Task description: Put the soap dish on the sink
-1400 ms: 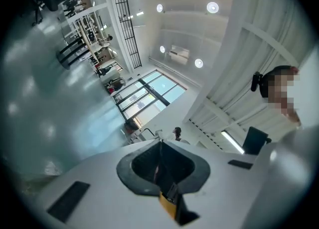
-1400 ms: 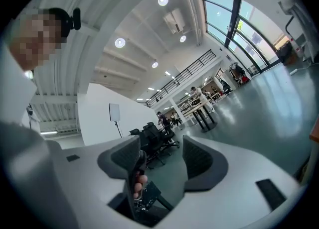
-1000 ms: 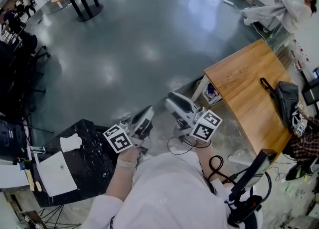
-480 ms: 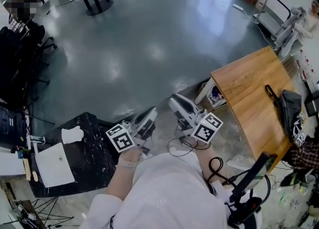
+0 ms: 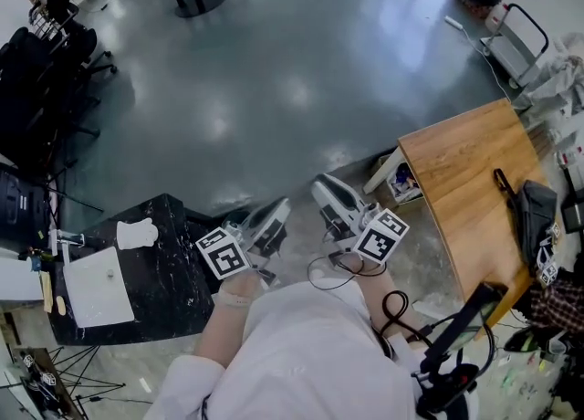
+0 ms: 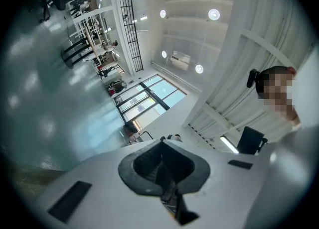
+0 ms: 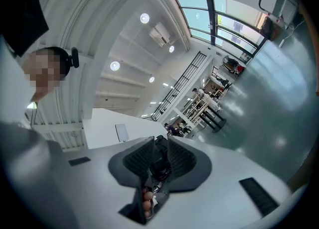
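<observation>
Grippers sit side by side, roughly level, over the grey floor (image 5: pixel 274 62): left gripper (image 5: pixel 272 217) and right gripper (image 5: pixel 326 192), each with fingers (image 7: pixel 139 158) pressed together on nothing. Well to their left, the white soap dish (image 5: pixel 137 235) lies on the black worktop (image 5: pixel 173 290) beside the sink (image 5: pixel 87 307).

The floor (image 5: pixel 274 62) is smooth, glossy grey and mirrors the ceiling lights. The wooden table (image 5: pixel 456 181) shows pale grain with a satin finish. The black table (image 5: pixel 173 281) is veined in white, perhaps polished stone. The left claw (image 5: pixel 276 208) and right claw (image 5: pixel 321 188) are smooth matt white plastic with ribbed matt black pads (image 7: pixel 138 162). The shirt (image 5: pixel 319 354) is white cloth.
</observation>
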Available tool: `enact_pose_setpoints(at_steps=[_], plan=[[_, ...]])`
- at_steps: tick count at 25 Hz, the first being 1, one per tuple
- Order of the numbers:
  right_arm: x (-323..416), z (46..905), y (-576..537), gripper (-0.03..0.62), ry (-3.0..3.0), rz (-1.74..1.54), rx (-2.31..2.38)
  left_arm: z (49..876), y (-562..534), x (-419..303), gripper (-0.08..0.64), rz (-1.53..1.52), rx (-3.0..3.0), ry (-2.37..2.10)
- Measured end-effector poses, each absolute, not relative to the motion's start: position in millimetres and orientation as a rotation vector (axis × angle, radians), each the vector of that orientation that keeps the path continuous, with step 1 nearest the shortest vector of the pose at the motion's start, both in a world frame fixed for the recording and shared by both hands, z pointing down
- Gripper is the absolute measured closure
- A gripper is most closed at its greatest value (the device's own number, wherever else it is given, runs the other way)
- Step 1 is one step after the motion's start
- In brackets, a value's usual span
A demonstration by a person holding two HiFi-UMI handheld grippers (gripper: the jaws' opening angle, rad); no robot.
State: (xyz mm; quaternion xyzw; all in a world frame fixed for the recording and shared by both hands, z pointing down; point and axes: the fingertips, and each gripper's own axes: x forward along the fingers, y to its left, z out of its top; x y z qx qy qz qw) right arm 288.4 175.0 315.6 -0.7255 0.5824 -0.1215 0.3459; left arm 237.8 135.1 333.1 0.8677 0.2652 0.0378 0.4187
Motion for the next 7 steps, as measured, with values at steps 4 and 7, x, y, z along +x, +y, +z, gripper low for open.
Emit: enact_pose_setpoints(at_steps=[4, 7], plan=[[290.0, 320.2, 173.9, 0.495, 1.512, -0.337, -1.869, 333.6, 134.5, 238.6, 0.552, 0.090, 2.176, 0.656], [290.4, 321.1, 172.7, 0.495, 1.516, -0.350, -1.862, 333.5, 134.0, 239.1, 0.552, 0.090, 2.176, 0.651]])
